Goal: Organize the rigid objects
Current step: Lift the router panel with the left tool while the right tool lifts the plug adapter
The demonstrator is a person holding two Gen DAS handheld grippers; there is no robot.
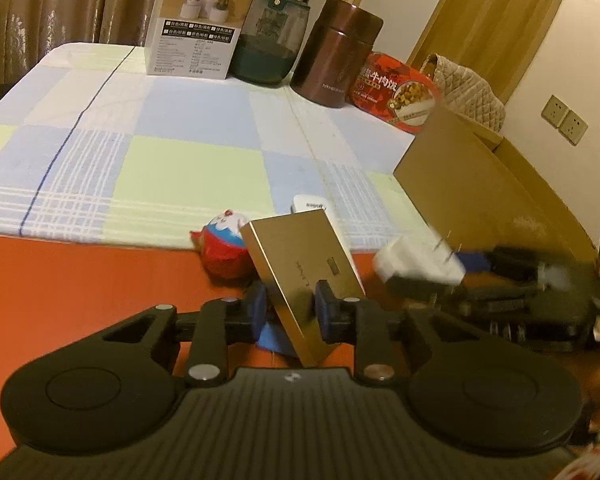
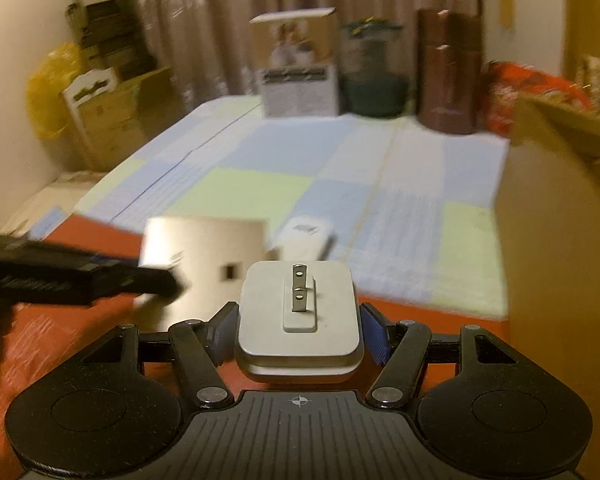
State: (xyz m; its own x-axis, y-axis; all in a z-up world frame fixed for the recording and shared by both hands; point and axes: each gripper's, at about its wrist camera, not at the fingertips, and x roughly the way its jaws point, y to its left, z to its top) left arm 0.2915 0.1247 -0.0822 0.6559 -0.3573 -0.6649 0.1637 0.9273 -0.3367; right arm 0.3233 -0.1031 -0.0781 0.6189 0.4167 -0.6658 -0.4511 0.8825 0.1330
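Left wrist view: the left gripper [image 1: 291, 312] has its blue pads [image 1: 325, 304] drawn in narrow on the edges of a gold slab [image 1: 304, 276], which stands tilted between them, its lower corner down toward the red surface [image 1: 80, 292]; a blue scrap [image 1: 270, 340] lies under it; behind the slab sit a round red and blue toy [image 1: 224, 248] and a white device [image 1: 314, 206], both at the near edge of the checked cloth [image 1: 180, 152]; to the right the right gripper [image 1: 452, 276] shows blurred, holding a white charger [image 1: 416, 264]; beyond it stands an open cardboard box [image 1: 480, 184]; along the far edge of the cloth stand a white carton [image 1: 202, 24], a green jar [image 1: 270, 40], a brown flask [image 1: 336, 52] and a red tin [image 1: 396, 90].

Right wrist view: the right gripper [image 2: 298, 332] stands about half open, its pads against both sides of the charger [image 2: 298, 316], whose metal prongs [image 2: 299, 288] point up; the charger hangs above the red surface [image 2: 60, 340]; at left the left gripper [image 2: 152, 280] reaches in, blurred, at the slab [image 2: 216, 248]; the white device [image 2: 306, 232] lies just behind on the cloth [image 2: 300, 172]; the box [image 2: 560, 240] fills the right edge; the carton [image 2: 298, 64], jar [image 2: 374, 76], flask [image 2: 448, 72] and tin [image 2: 528, 92] stand at the back.
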